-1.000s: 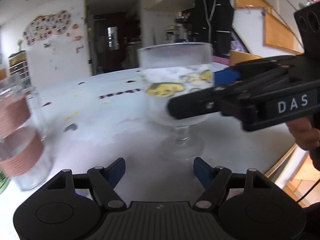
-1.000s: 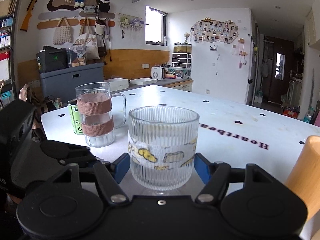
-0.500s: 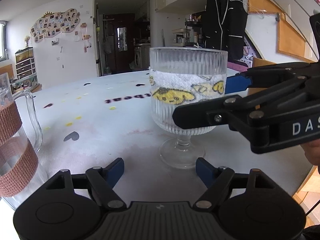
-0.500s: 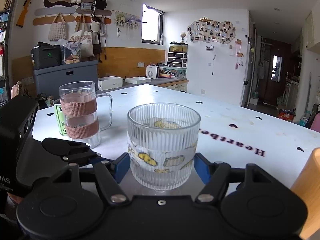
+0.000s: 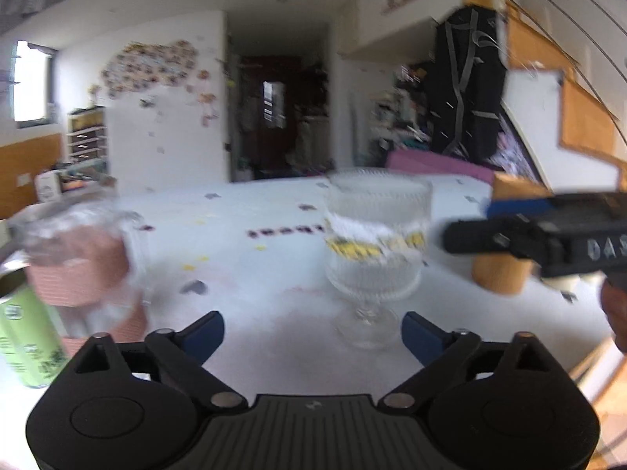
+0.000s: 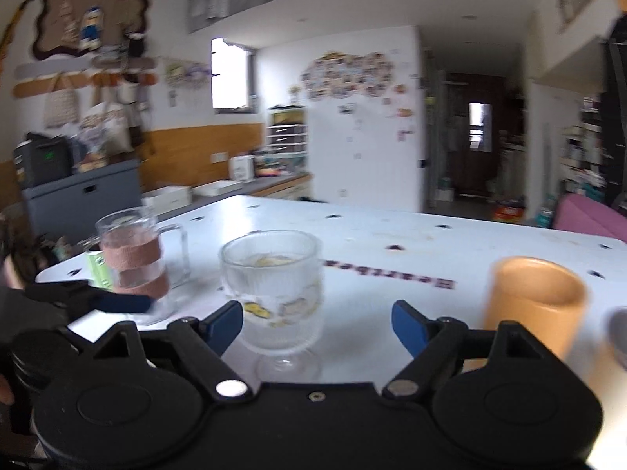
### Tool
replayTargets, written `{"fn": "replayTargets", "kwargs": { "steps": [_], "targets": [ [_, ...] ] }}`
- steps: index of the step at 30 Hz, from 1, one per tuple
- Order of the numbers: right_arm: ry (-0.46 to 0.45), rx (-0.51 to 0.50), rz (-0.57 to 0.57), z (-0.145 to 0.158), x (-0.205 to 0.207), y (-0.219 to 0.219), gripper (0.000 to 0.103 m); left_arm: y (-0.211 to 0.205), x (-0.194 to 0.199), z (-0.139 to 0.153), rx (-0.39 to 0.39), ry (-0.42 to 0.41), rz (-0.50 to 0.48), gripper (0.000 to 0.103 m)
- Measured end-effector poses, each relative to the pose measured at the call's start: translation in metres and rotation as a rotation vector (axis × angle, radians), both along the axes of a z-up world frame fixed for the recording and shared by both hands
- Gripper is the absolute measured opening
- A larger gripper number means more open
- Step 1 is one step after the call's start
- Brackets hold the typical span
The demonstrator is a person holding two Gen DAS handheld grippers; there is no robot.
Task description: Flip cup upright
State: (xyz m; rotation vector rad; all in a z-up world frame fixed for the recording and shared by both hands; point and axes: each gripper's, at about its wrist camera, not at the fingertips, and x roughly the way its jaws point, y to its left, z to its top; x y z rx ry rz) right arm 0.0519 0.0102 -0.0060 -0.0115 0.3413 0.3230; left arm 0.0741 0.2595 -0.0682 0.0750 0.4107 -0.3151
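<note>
Glass, ribbed and stemmed, the clear footed cup [image 6: 276,301] is standing upright, fragile and slippery; both tools, left tool [image 5: 311,333] and right tool [image 6: 315,323], are gaping wide, gripping nothing.

Bare table [image 6: 392,235] lies open behind the cup [image 6: 274,293]. The banded mug [image 6: 133,258] stands near on its left, the orange cylinder [image 6: 533,305] on its right. A green can [image 5: 23,337], blurred, seems to sit just beside the mug.

Bright daylight from a window [image 6: 230,74]; both fisheye views motion-blurred, edges curved.
</note>
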Motion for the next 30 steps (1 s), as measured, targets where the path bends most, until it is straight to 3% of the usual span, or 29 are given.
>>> {"fn": "replayTargets", "kwargs": {
  "steps": [4, 13, 21, 30],
  "targets": [
    [-0.030, 0.001, -0.078, 0.007, -0.021, -0.012, 0.089, 0.006, -0.012, 0.016, -0.024, -0.028, 0.053, 0.103],
    [-0.064, -0.019, -0.202, 0.013, -0.057, -0.018, 0.096, 0.006, -0.038, 0.042, -0.043, -0.083, 0.110, 0.103],
    [-0.082, -0.038, -0.268, 0.018, -0.074, -0.020, 0.103, 0.006, -0.046, 0.045, -0.054, -0.072, 0.111, 0.103],
    [-0.081, -0.051, -0.290, 0.018, -0.081, -0.020, 0.103, 0.003, -0.051, 0.046, -0.048, -0.059, 0.109, 0.103]
  ]
}}
